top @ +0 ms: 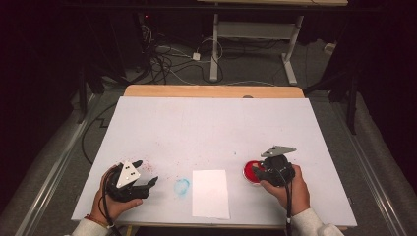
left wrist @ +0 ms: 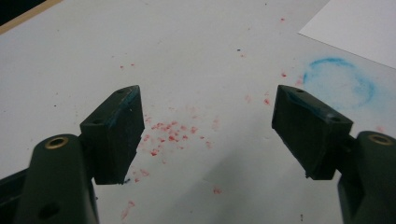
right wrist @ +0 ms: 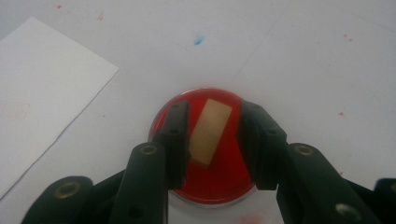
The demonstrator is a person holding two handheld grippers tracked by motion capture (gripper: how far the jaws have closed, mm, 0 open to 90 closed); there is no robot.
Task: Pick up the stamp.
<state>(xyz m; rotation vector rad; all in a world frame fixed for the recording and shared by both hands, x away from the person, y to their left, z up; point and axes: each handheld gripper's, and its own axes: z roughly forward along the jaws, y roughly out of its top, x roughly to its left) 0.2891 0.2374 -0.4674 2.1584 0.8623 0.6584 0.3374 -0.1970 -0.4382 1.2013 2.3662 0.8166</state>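
Note:
A round red dish (top: 248,169) sits on the white table cover at the right, with a tan rectangular block (right wrist: 210,130) lying tilted inside it. My right gripper (top: 255,172) reaches down into the dish (right wrist: 210,186). In the right gripper view its jaws (right wrist: 215,109) stand on either side of the block: the left one is at the block's lower corner and a gap of red shows before the right one. My left gripper (top: 147,171) rests low over the table at the left, jaws wide apart (left wrist: 208,93) with nothing between them.
A white sheet of paper (top: 210,193) lies near the front edge between my hands. A blue ring stain (top: 182,186) marks the cover to its left, and red specks (left wrist: 173,133) are scattered under the left gripper. The wooden table edge (top: 211,91) runs along the back.

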